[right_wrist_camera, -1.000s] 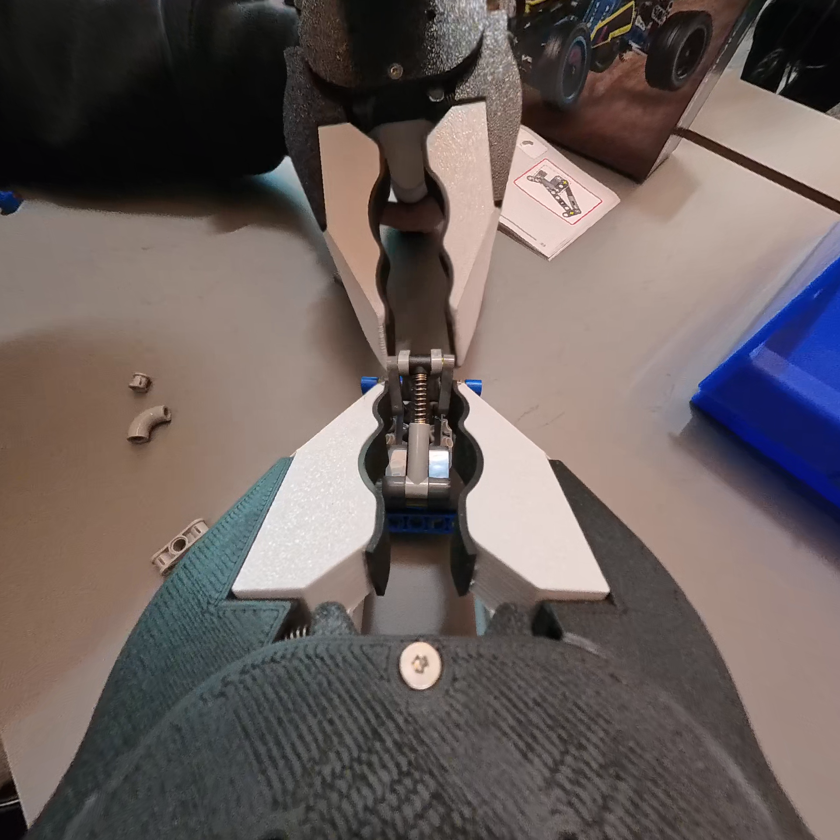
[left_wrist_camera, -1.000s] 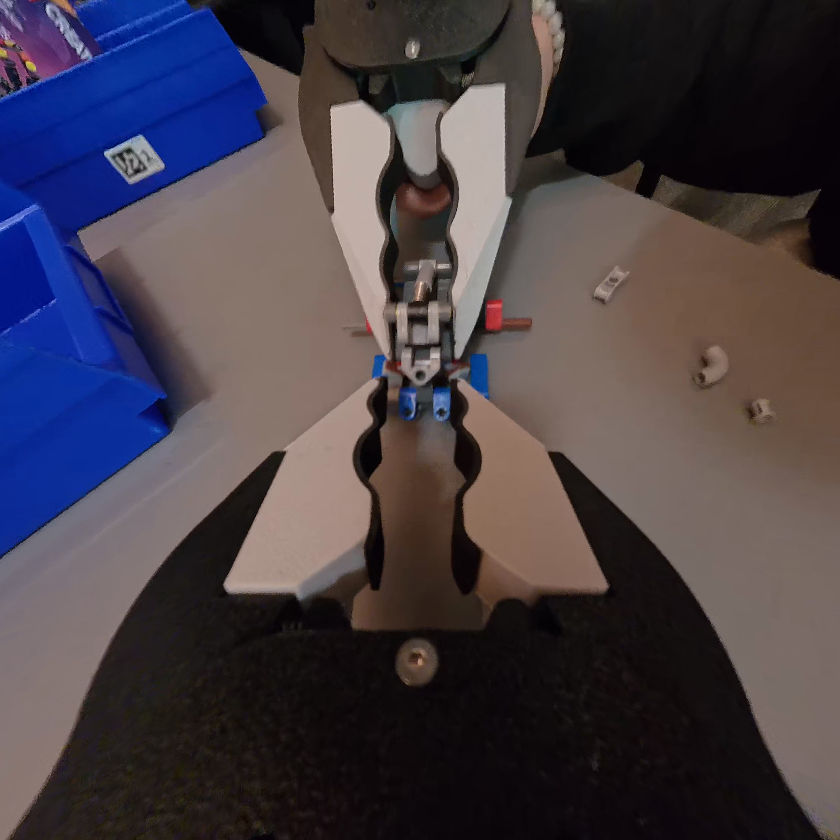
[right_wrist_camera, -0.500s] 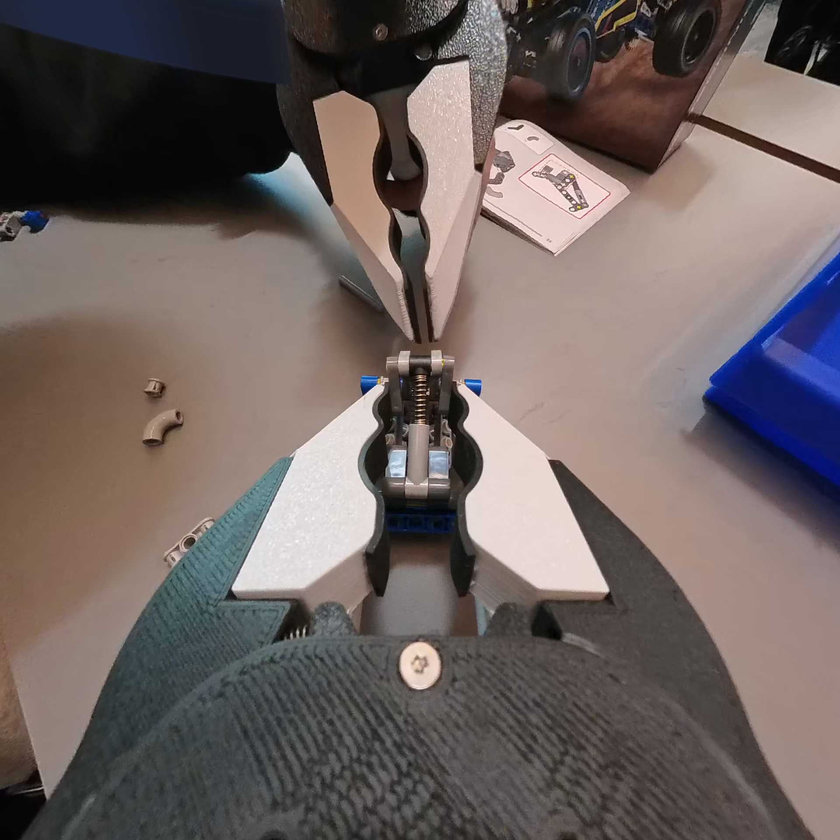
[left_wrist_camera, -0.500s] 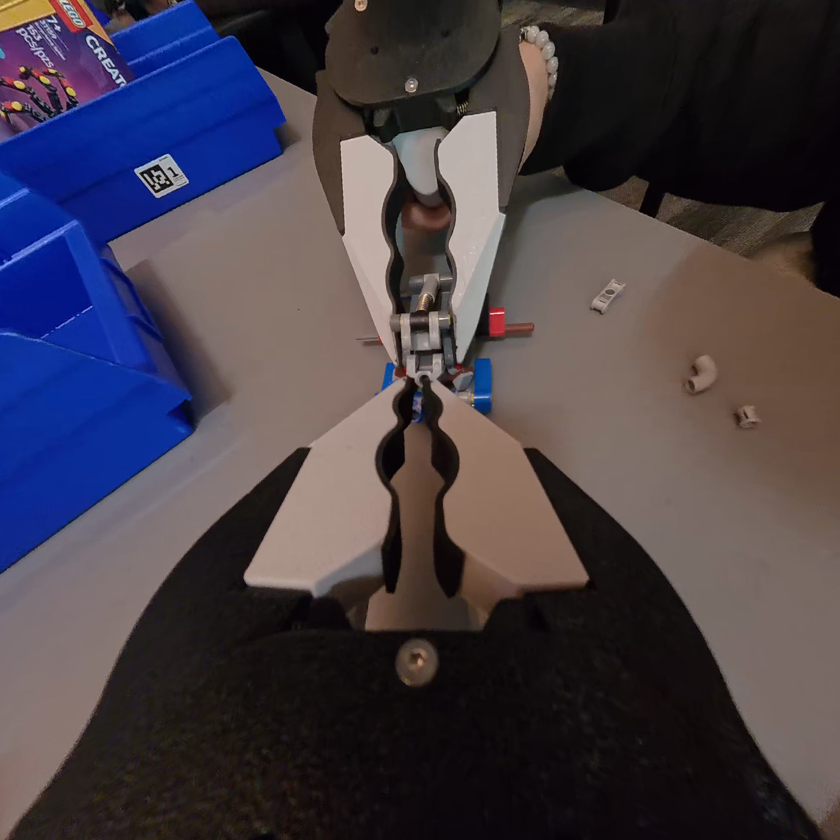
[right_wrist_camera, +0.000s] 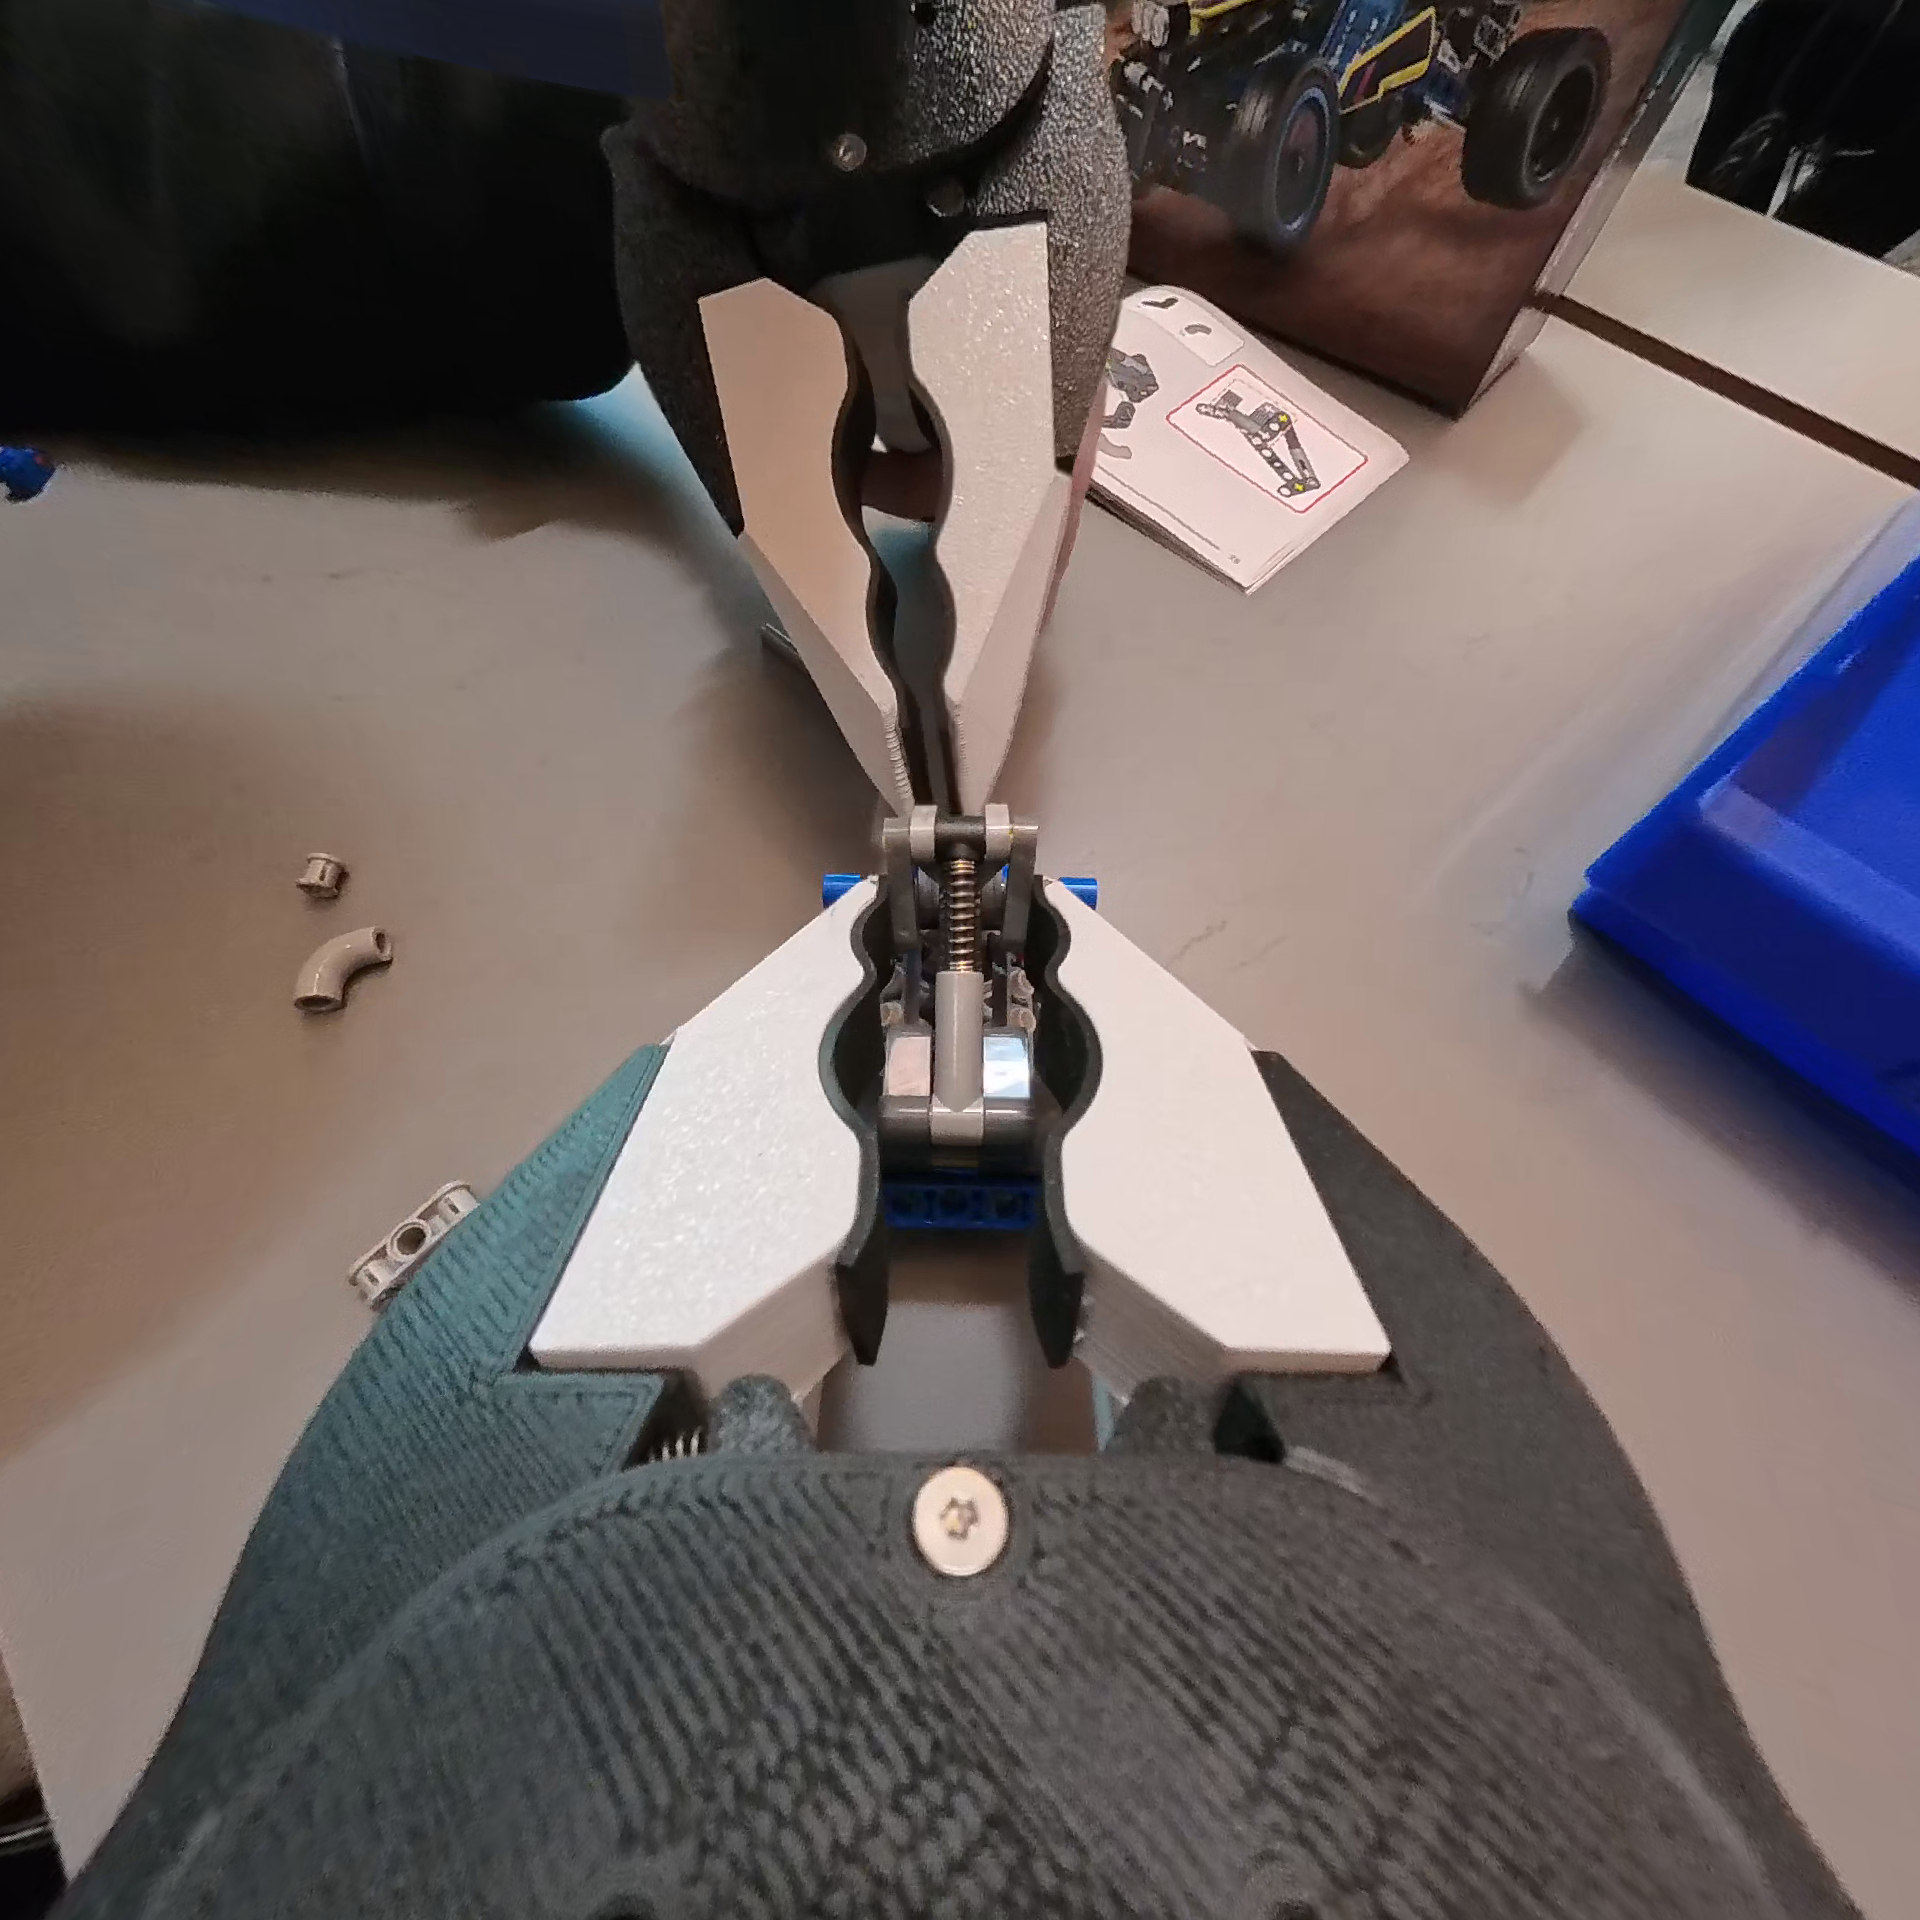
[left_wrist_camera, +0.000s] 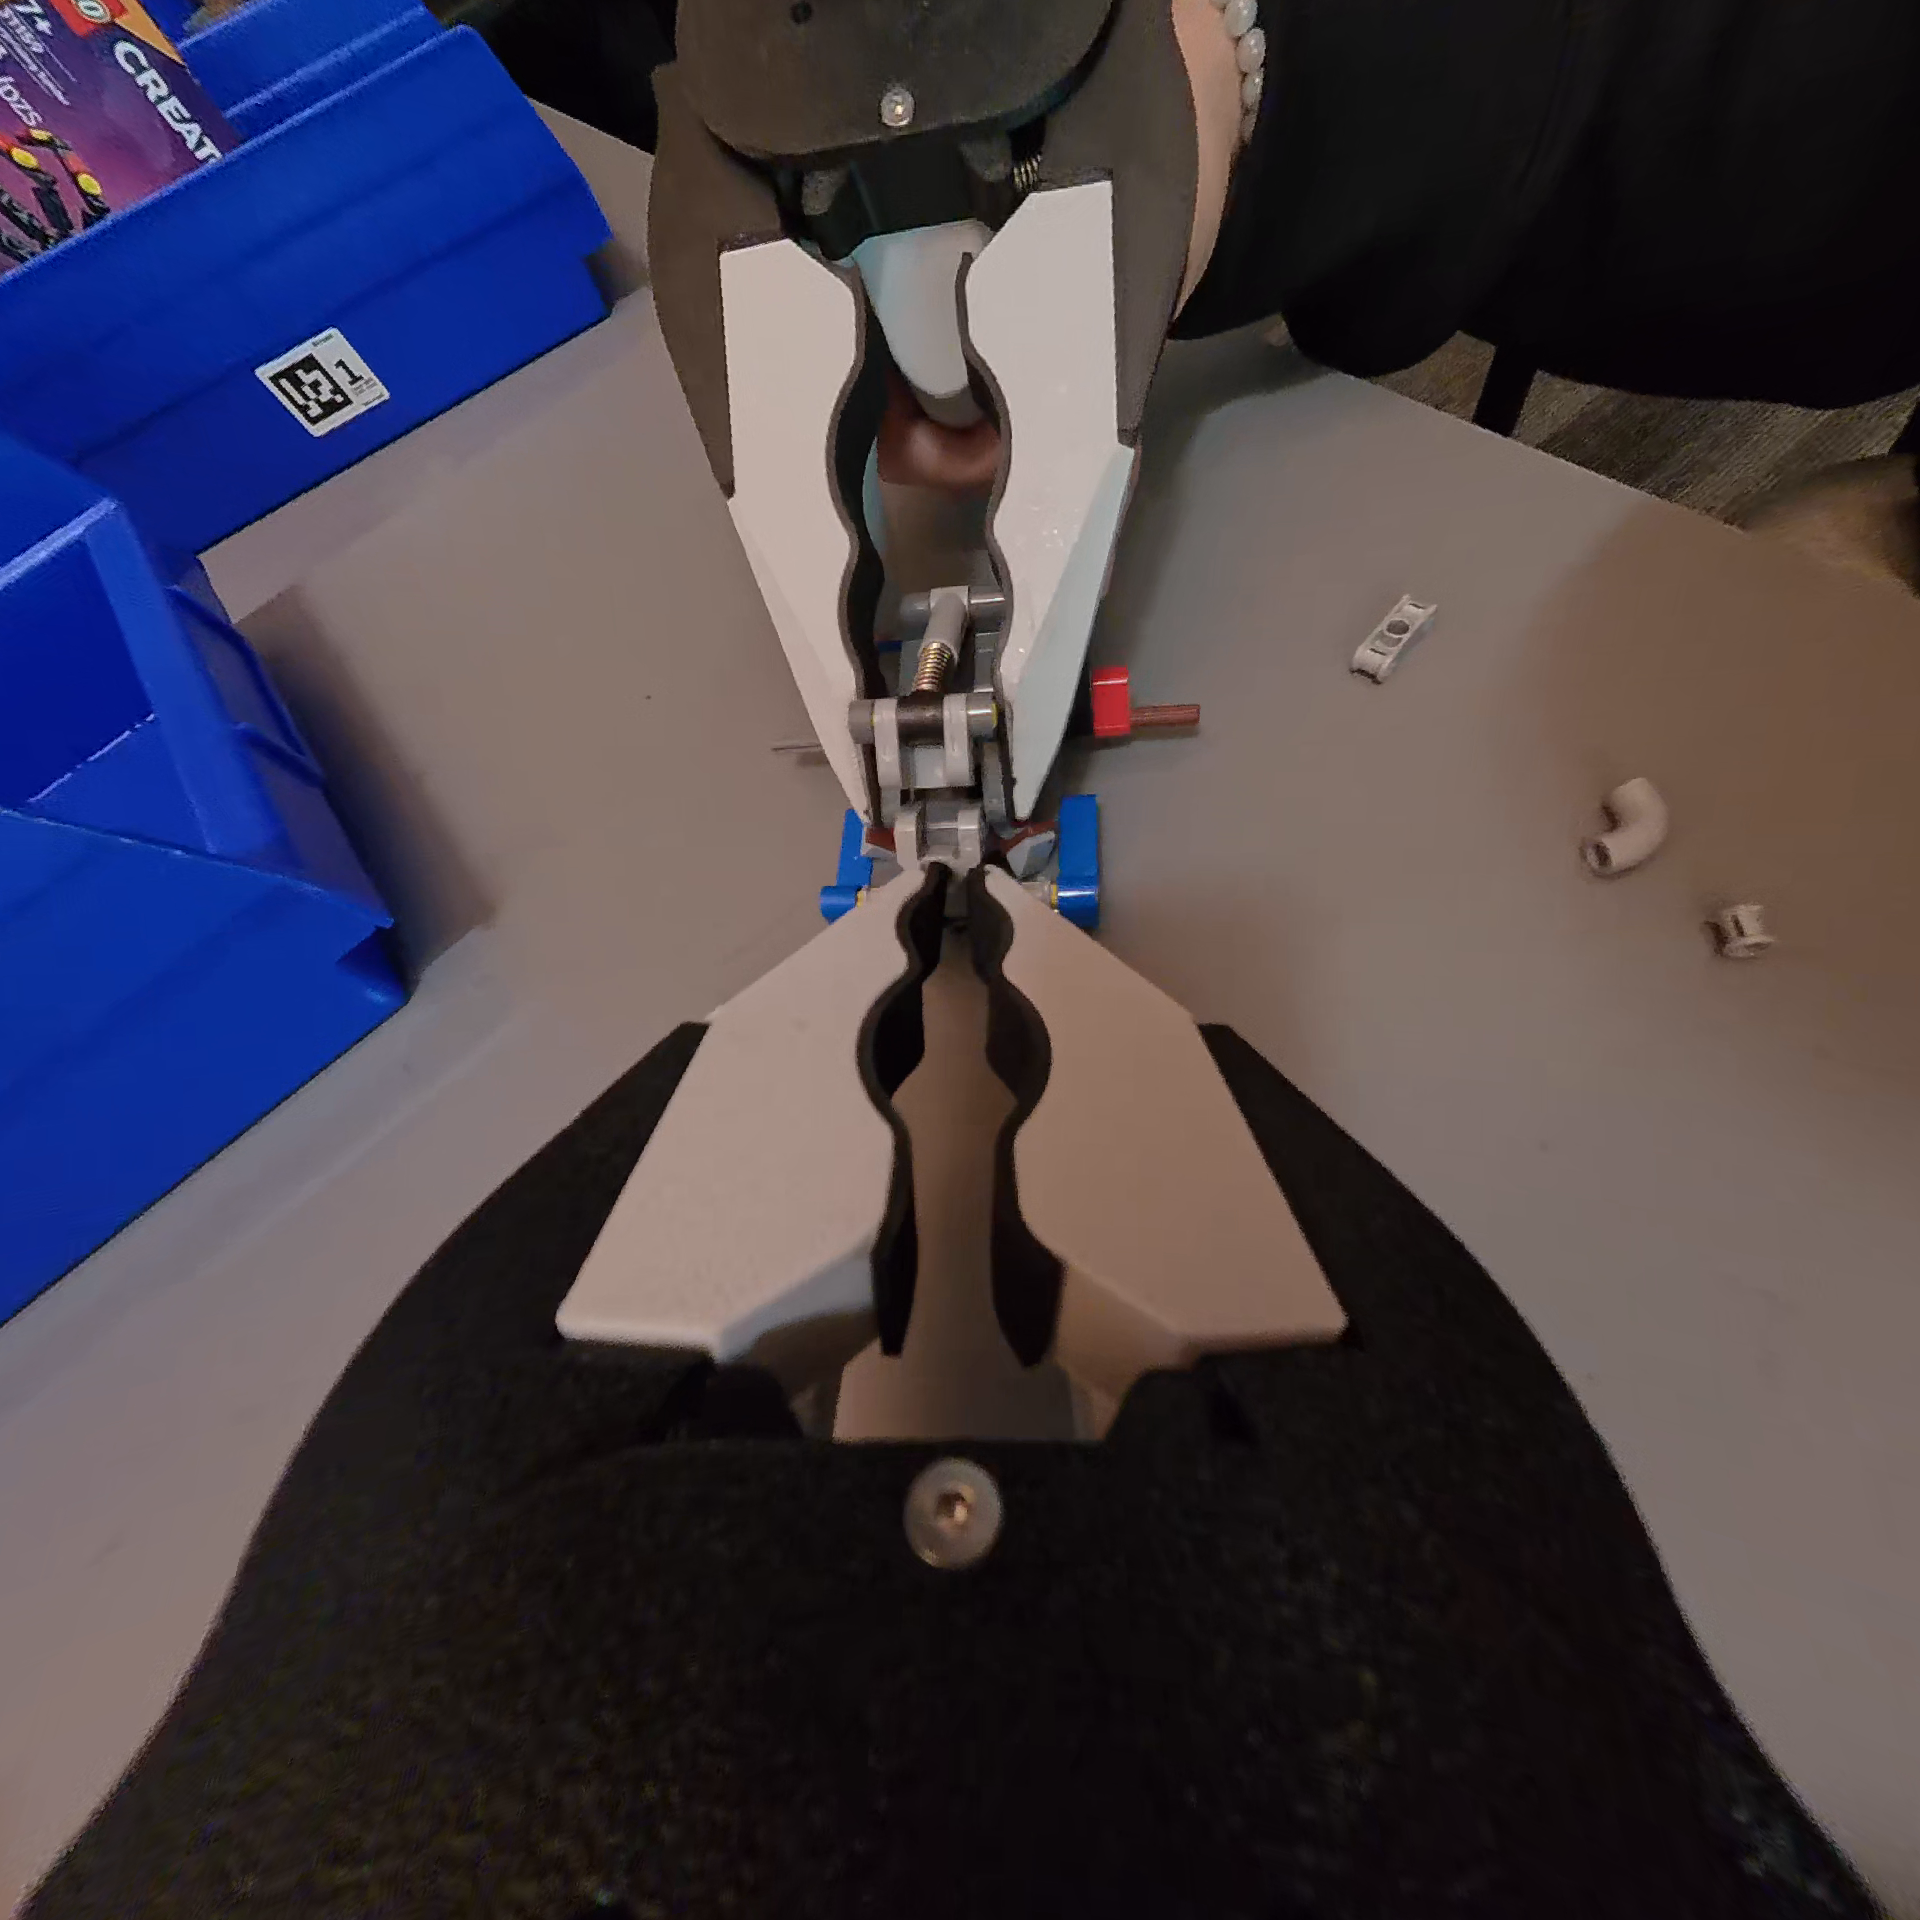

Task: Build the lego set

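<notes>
Grey table (right_wrist_camera: 1351,727), right gripper (right_wrist_camera: 956,894) clamping grey-blue brick assembly (right_wrist_camera: 956,1039) with spring, left gripper (left_wrist_camera: 951,883) tips pressed together at its end.

The two grippers face each other over the desk (left_wrist_camera: 1351,1039), with the brick assembly (right_wrist_camera: 956,1039) between them: it sits inside the right gripper (right_wrist_camera: 958,904), while the left gripper (left_wrist_camera: 951,899) meets its far end tip-on. To the left gripper's right lie a bent tube piece (left_wrist_camera: 1624,840), a small bush (left_wrist_camera: 1740,928) and a flat connector (left_wrist_camera: 1394,638); to its left stand storage bins (left_wrist_camera: 156,831). Beyond the right gripper, behind and to its right, a booklet (right_wrist_camera: 1247,447) lies before a box (right_wrist_camera: 1403,156), and another bin (right_wrist_camera: 1787,862) lies at its right.
</notes>
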Demonstrator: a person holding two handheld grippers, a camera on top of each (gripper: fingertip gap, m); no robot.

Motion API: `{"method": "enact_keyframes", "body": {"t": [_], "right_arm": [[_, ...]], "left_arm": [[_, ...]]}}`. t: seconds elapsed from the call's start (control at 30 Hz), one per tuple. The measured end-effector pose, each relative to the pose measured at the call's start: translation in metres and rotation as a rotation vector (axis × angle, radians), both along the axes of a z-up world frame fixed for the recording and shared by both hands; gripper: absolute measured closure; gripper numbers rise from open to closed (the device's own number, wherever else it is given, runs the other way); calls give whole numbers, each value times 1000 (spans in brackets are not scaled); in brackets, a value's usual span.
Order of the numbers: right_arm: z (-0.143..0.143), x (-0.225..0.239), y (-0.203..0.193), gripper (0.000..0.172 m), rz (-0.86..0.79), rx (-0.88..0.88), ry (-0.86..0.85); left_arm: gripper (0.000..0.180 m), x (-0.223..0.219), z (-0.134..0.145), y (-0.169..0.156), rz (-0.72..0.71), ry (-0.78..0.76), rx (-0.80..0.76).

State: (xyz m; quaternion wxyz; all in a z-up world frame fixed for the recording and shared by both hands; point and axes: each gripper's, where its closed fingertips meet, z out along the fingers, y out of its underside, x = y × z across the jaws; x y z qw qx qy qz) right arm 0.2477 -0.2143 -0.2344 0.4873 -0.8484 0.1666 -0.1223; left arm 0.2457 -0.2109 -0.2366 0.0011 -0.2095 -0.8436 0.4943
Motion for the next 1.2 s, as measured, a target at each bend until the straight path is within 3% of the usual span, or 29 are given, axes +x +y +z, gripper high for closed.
{"method": "enact_keyframes", "body": {"t": [0.07, 0.2, 0.5, 0.8, 1.03, 1.2], "right_arm": [[-2, 0, -1, 150, -1, -16, -5], [-3, 1, -1, 150, -4, -19, 1], [3, 3, -3, 149, -15, 22, -1], [4, 1, -2, 149, -5, 25, -4], [4, -1, -1, 149, 10, 27, -5], [9, 0, -3, 149, 4, 63, -5]], "left_arm": [[167, 2, 2, 0, 14, -13, 2], [162, 3, 13, -3, 33, -12, -32], [171, 4, 10, -9, 50, -152, -27], [158, 11, 5, -6, 72, -177, 2], [167, 4, -1, -8, 49, -165, 20], [167, 3, 3, -11, 60, -66, -39]]}}
